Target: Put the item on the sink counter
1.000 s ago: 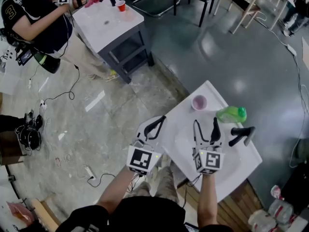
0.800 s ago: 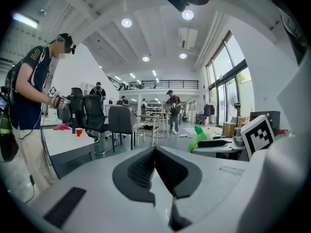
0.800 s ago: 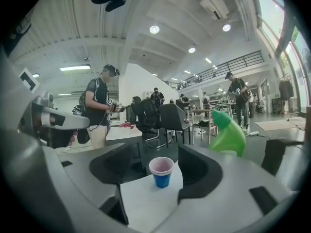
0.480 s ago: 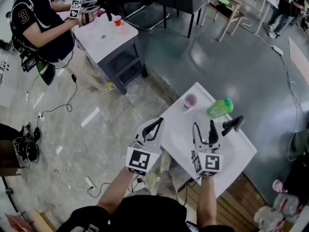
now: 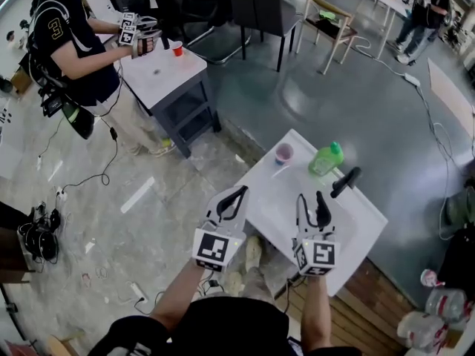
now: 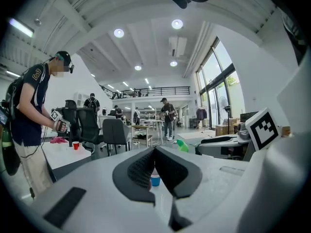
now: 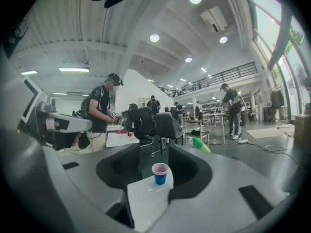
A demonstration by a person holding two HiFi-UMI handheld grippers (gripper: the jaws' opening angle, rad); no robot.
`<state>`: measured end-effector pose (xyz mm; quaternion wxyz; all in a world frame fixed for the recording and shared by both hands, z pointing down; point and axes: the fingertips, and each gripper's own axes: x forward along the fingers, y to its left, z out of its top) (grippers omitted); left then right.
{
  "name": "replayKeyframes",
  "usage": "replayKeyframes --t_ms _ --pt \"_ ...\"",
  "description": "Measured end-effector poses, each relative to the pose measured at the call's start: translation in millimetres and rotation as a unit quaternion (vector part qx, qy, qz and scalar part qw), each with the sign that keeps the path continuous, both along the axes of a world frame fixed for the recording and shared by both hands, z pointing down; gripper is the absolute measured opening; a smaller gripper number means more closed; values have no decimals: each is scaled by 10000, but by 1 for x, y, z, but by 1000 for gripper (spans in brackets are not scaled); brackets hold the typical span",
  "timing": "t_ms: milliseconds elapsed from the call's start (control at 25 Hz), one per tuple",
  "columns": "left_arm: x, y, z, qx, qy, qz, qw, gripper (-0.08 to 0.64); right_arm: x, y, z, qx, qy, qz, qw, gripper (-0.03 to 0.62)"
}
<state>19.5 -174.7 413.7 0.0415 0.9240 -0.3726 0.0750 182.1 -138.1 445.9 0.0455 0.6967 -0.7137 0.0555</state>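
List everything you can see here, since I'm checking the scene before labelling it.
sink counter: one, white, in front of the person
faucet: one, black, on the counter's far right side
bottle: one, green, on the counter beside the faucet
cup: one, blue, at the counter's far corner
table: one, white top, far left
red cup: one, on that table
other person: one, dark shirt, at that table
dark chair: one, at the back
wooden chair: one, at the back
left gripper: white, by the counter's left edge, shut, empty
right gripper: white, over the counter, jaws closing, nothing between them
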Motion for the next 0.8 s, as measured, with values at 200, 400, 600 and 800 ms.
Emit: replayKeyframes --t_ms 200,400,600,800 --pt "-2 24 -13 122 30 130 9998 2 -7 28 -14 82 0 79 9999 155" --pt "-9 47 -31 335 69 274 9990 2 -17 56 -34 207 67 176 9996 132" --pt "-14 71 -39 389 50 361 9986 2 -23 86 -37 222 80 293 9993 104" --pt "-21 96 -47 418 57 514 9978 2 -31 116 -43 199 138 467 9986 84"
